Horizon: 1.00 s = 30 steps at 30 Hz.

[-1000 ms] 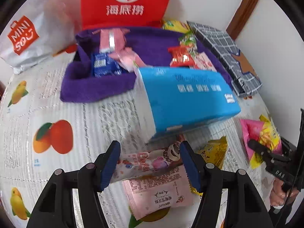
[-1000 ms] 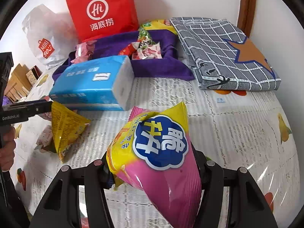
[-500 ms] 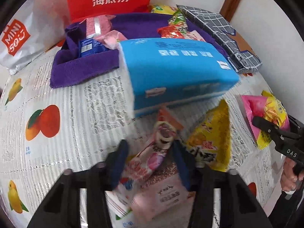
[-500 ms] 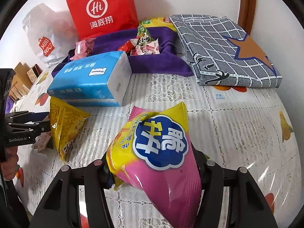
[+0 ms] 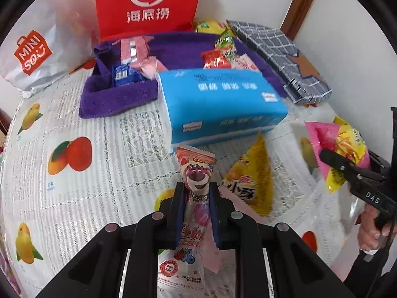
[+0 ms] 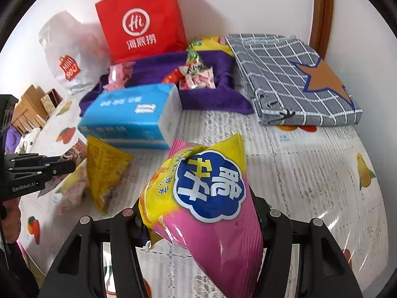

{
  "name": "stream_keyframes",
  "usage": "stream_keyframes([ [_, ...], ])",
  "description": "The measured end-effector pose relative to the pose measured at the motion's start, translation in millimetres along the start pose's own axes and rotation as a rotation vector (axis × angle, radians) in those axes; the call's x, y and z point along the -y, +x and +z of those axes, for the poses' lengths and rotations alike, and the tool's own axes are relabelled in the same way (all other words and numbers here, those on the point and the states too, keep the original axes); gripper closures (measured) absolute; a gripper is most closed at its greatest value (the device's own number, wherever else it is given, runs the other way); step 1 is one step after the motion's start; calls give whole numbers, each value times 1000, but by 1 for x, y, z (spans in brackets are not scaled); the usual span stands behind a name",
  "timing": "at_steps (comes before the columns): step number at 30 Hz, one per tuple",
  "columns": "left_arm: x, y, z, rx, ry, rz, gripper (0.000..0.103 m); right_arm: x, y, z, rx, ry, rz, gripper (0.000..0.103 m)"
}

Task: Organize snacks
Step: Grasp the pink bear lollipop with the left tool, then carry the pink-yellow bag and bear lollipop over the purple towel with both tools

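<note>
My left gripper [image 5: 197, 188] is shut on a pink bear-print snack packet [image 5: 197, 171], which stands upright between the pads just above the tablecloth. A pink packet [image 5: 213, 255] lies under it and a yellow triangular packet [image 5: 250, 178] lies to its right. My right gripper [image 6: 198, 213] is shut on a pink and yellow chip bag [image 6: 208, 186], held above the table. The bag hides its fingertips. A purple towel tray [image 5: 119, 94] at the back holds several small snacks. The right wrist view shows the left gripper [image 6: 72, 164] at the left edge.
A blue tissue pack [image 5: 223, 99] lies between the grippers and the tray. A red paper bag [image 5: 148, 2] and a white shopping bag [image 5: 32, 52] stand against the back wall. A folded grey checked cloth [image 6: 292, 79] lies at the right. A hand [image 5: 369, 231] grips the right tool.
The left jaws closed on the bear-print packet and lifted it off the pink packet, so it now stands upright. The right gripper kept its hold on the chip bag and barely moved.
</note>
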<state>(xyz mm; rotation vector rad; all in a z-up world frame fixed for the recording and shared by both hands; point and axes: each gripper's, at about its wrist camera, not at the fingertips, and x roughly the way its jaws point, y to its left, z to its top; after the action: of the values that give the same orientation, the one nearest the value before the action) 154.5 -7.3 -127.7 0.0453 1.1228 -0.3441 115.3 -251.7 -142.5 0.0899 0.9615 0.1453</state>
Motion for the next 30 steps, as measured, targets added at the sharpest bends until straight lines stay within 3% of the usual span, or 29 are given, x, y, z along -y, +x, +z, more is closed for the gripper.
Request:
stream_keyframes([
  [15, 10, -54, 30, 147, -12, -41, 85, -25, -29, 39, 85, -53, 2, 44],
  [30, 3, -72, 68, 204, -58, -33, 85, -38, -29, 88, 133, -54, 16, 44],
])
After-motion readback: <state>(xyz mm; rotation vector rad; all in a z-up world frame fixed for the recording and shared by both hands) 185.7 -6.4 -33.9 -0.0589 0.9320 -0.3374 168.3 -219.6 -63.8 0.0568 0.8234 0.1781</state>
